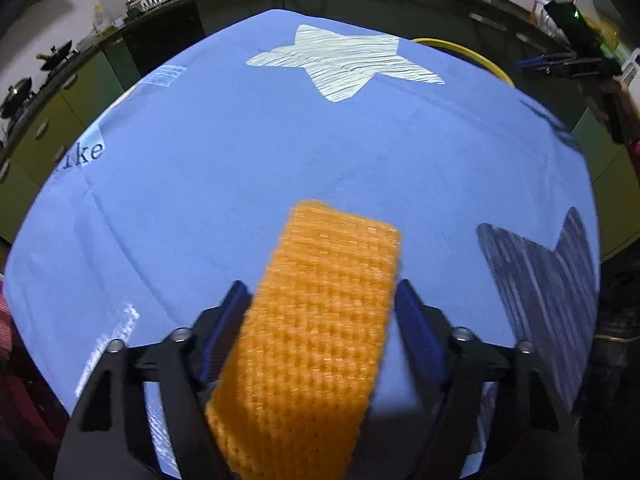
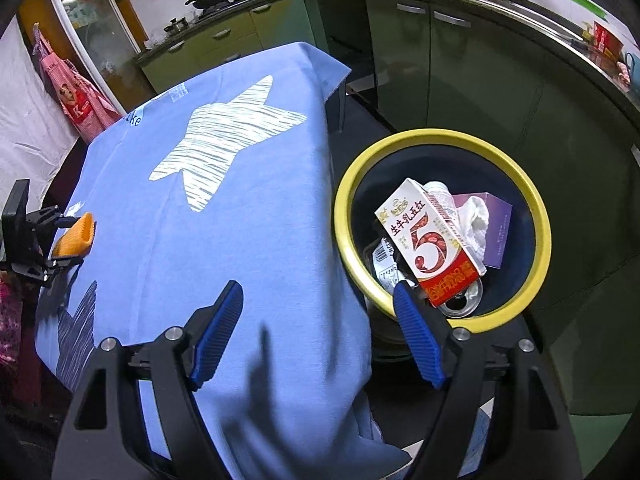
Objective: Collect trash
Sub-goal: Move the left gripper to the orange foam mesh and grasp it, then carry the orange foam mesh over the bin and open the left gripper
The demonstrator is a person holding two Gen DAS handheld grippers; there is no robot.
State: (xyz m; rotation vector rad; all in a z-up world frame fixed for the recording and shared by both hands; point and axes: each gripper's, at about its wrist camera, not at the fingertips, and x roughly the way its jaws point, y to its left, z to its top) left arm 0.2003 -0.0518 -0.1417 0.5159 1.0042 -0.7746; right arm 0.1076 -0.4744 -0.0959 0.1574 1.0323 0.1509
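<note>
One orange woven-mesh sponge (image 1: 316, 320) lay on the table w/ blue star-print cloth (image 1: 224, 168), between the left gripper (image 1: 320, 304)'s two blue ribbed fingers (image 1: 224, 328); they sat close at both sides, contact unclear. Right gripper (image 2: 318, 312) hung w/ fingers wide, nothing between. One round yellow-rimmed dark trash bin (image 2: 532, 208) stood beside the table. Only right-wrist view showed inside: one red-and-white milk carton (image 2: 432, 240), one opened metal can (image 2: 460, 300), one purple box (image 2: 498, 220), crumpled white tissue (image 2: 476, 220). Left view caught just a rim arc.

blue star-printed cloth (image 2: 248, 240) covers the table.
</note>
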